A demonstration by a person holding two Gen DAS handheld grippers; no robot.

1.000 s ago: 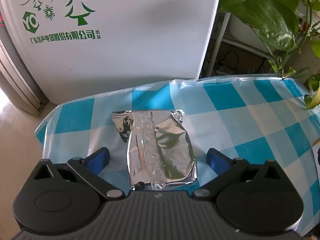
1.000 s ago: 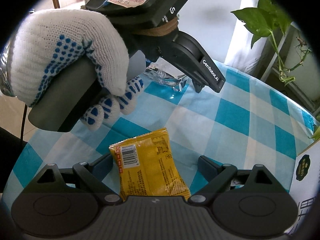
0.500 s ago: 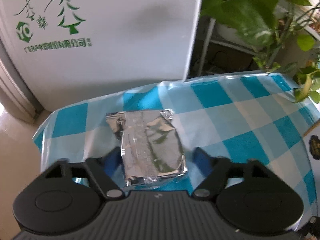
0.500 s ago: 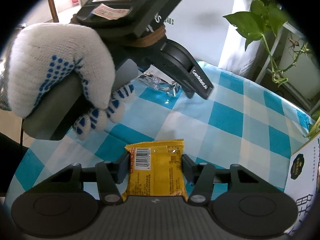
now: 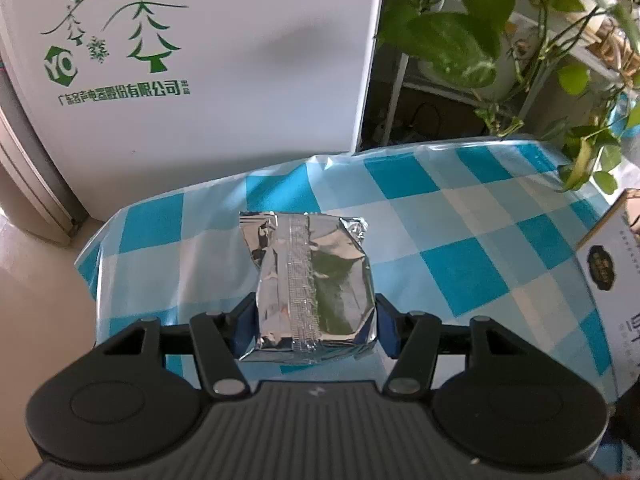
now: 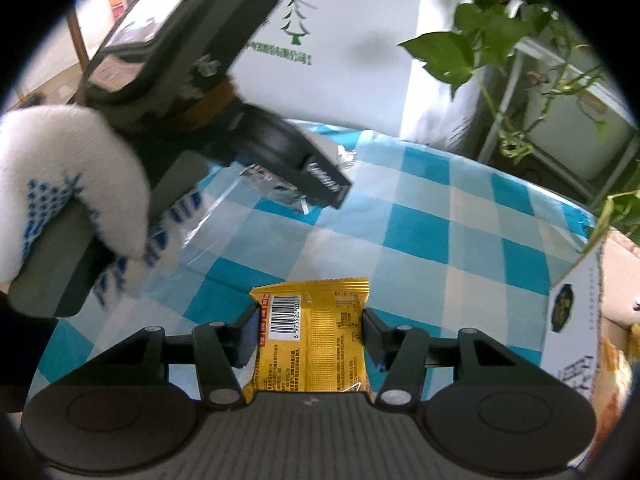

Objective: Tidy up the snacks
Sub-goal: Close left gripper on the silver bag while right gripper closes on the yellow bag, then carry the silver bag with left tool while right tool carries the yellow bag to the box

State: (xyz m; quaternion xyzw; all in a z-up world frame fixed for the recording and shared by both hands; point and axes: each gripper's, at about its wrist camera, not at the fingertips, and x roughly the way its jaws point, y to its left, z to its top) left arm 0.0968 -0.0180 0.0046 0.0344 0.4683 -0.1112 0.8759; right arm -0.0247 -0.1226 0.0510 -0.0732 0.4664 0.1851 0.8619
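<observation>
**Both hand-held grippers on a snack pack each**

Left hand-held gripper [image 5: 316, 326]: jaws closing, blue pads already tight against both sides of the silver foil packet [image 5: 312, 280]. Packet sits centre frame in the left wrist view, near end between the pads, far end sticking out over the blue-and-white checked table [image 5: 460, 216].

Right hand-held gripper [image 6: 308, 334]: clamped on the yellow snack packet [image 6: 314, 340], pads on both long edges. Barcode end is at upper left of the pack, lower centre of the right wrist view.

In the right wrist view the left unit shows at upper left, held by a white gloved hand [image 6: 68, 184] with blue dots; the foil packet's crinkled edge pokes out under it.

White carton [image 6: 576, 332] with a dark oval logo at the right edge of both views. Large white box [image 5: 192, 60] with green tree print behind the table, leafy plant [image 5: 460, 32] upper right.
</observation>
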